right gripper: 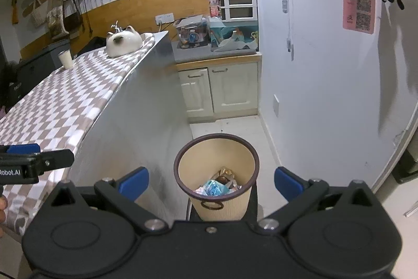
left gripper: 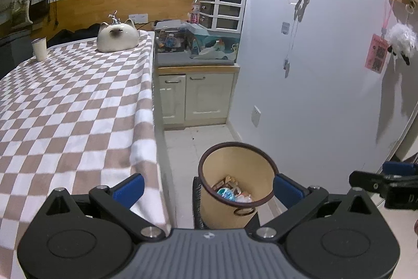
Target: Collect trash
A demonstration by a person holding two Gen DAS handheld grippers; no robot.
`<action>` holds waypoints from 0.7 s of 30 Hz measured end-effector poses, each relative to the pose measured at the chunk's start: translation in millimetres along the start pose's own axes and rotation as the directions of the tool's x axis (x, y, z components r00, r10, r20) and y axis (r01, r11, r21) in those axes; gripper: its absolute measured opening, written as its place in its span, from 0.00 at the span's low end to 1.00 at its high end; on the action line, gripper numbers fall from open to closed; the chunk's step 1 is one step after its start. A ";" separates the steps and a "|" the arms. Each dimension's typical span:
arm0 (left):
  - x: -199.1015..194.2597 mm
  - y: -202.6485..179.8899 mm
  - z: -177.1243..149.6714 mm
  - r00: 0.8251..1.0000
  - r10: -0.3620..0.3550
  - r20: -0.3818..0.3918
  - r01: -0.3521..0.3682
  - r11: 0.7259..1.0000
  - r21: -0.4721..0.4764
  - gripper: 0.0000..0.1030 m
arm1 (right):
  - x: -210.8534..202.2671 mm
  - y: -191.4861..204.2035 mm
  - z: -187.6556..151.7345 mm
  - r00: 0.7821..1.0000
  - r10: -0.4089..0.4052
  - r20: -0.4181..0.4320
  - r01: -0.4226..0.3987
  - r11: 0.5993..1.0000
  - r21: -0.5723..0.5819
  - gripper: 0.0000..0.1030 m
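Standing on the floor beside the checked table (left gripper: 78, 101), the tan bin (right gripper: 216, 174) held crumpled wrappers (right gripper: 215, 186) (light, soft stuff, probably best pinched by a loose edge). Both the left gripper (left gripper: 207, 187) and right gripper (right gripper: 211, 183) gaped wide, empty. The bin's base was hidden behind the grippers' bodies.

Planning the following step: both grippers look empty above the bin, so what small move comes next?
Probably swing the left gripper back over the checkered table to look for trash: both grippers are open and empty, and the bin already holds wrappers.
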State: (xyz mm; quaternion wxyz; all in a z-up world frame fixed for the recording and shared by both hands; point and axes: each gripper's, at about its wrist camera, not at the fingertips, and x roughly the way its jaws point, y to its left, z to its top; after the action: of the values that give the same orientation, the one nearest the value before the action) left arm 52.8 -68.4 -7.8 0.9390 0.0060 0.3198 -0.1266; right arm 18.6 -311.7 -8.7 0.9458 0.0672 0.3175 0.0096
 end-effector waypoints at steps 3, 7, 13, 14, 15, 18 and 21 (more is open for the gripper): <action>-3.3 1.2 -9.7 1.000 0.014 -0.005 -0.014 1.000 0.011 1.00 | -1.0 2.8 -5.7 1.000 -0.007 -0.005 0.007 1.000 -0.005 1.00; -7.4 4.4 -18.5 0.999 0.032 -0.004 -0.032 0.999 0.011 1.00 | -2.2 5.6 -11.3 1.000 -0.005 -0.005 0.005 1.000 -0.001 1.00; -12.3 6.9 -25.1 0.998 0.055 0.007 -0.055 0.998 0.009 1.00 | -4.8 9.8 -18.3 1.000 -0.010 0.000 0.010 1.000 0.004 1.00; -12.5 7.3 -25.6 0.998 0.056 0.006 -0.056 0.998 0.008 1.00 | -5.5 11.1 -19.2 1.000 -0.010 0.001 0.010 1.000 0.004 1.00; -12.3 7.6 -26.0 0.998 0.057 0.004 -0.057 0.998 0.008 1.00 | -6.2 11.9 -19.8 1.000 -0.011 0.002 0.011 1.000 0.004 1.00; -12.2 7.2 -27.5 0.998 0.058 0.005 -0.058 0.998 0.011 1.00 | -8.4 14.9 -20.8 1.000 -0.022 0.008 0.022 1.000 -0.002 1.00; -11.6 7.2 -28.2 0.999 0.053 0.003 -0.053 0.999 0.010 1.00 | -9.1 18.1 -20.8 1.000 -0.020 0.008 0.020 1.000 -0.003 1.00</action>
State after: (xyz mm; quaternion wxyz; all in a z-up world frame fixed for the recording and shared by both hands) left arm 28.8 -56.1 -23.7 0.9424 0.0192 0.3176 -0.1032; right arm -0.7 -291.8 -17.2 0.9472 0.0625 0.3146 0.0002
